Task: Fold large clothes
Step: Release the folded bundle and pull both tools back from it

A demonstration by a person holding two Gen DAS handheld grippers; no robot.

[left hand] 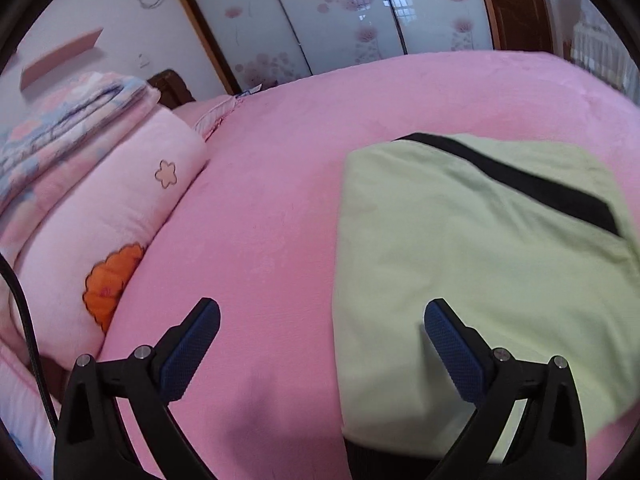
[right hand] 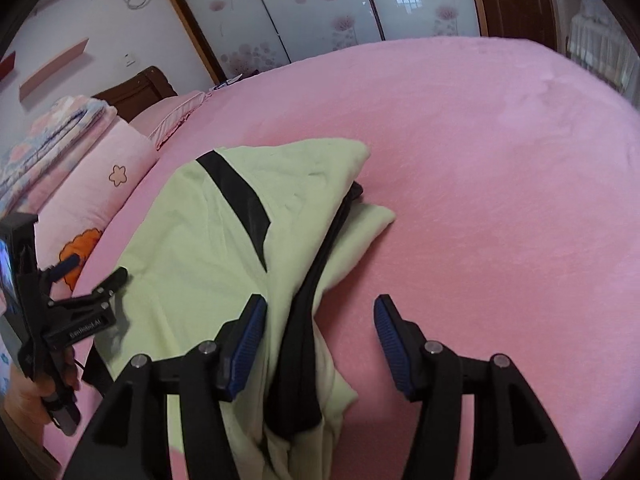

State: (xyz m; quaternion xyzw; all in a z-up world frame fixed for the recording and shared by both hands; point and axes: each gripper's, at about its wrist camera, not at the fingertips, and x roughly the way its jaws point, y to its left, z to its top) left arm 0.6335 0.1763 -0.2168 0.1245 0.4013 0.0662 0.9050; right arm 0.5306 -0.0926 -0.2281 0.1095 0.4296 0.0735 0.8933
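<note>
A pale green garment (right hand: 192,248) with a black diagonal stripe (right hand: 240,204) lies partly folded on the pink bedsheet (right hand: 500,200), its black lining showing along the right-hand fold; it sits toward the near side of the bed, with a loose green flap sticking out on its right. The left gripper (left hand: 322,344) is spread wide above the garment's left edge; one blue pad (left hand: 456,356) hangs over the green cloth, the other over bare sheet, and neither presses on anything. The right gripper (right hand: 320,344) stands partly spread over the garment's right edge; the bunched green and black cloth lies below and between its fingers, with the pads clear of it. From the right wrist view a hand (right hand: 28,400) can be seen holding the left tool at the far left. A pink pillow (left hand: 132,208) with an orange flower patch rests along the left of the bed; a folded floral blanket (left hand: 60,128) sits on top of it.
</note>
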